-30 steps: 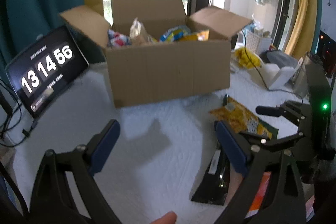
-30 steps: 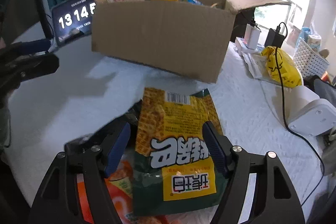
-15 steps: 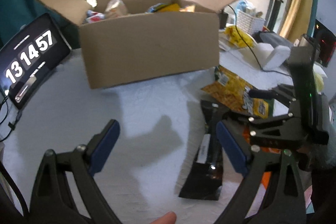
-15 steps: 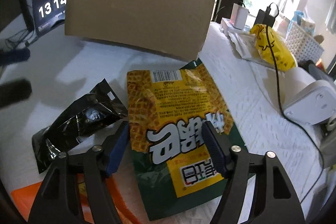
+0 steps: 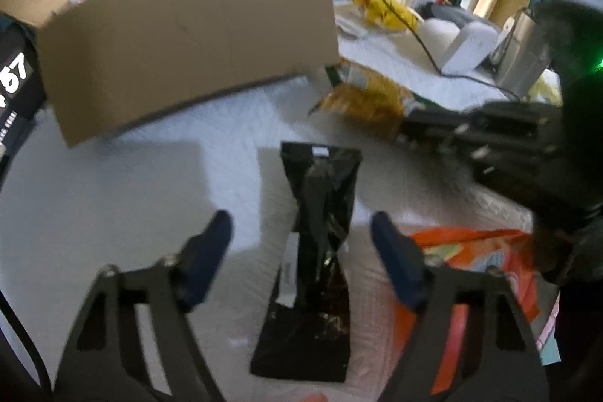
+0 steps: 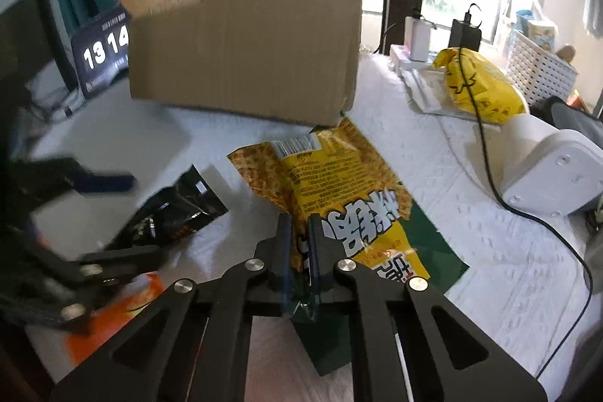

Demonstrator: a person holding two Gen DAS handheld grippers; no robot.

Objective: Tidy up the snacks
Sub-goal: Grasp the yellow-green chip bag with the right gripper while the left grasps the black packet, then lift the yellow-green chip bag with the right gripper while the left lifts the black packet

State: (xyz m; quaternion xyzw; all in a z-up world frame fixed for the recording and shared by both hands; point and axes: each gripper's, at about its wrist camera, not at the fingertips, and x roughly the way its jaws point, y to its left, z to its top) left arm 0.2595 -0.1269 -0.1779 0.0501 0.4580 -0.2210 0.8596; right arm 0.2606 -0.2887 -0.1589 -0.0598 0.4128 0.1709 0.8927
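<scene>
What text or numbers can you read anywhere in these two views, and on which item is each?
"13 14": dark clock screen left of the brown cardboard box.
"57": same clock screen, left wrist view.
Large white characters on the yellow-and-green snack bag: upside down, unreadable; its barcode and small print too small.
White label on the black foil packet: blurred.

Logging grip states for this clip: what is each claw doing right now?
Left claw: open, just been closing, astride the black packet, pads not touching.
Right claw: just closed, pinching the yellow snack bag.
</scene>
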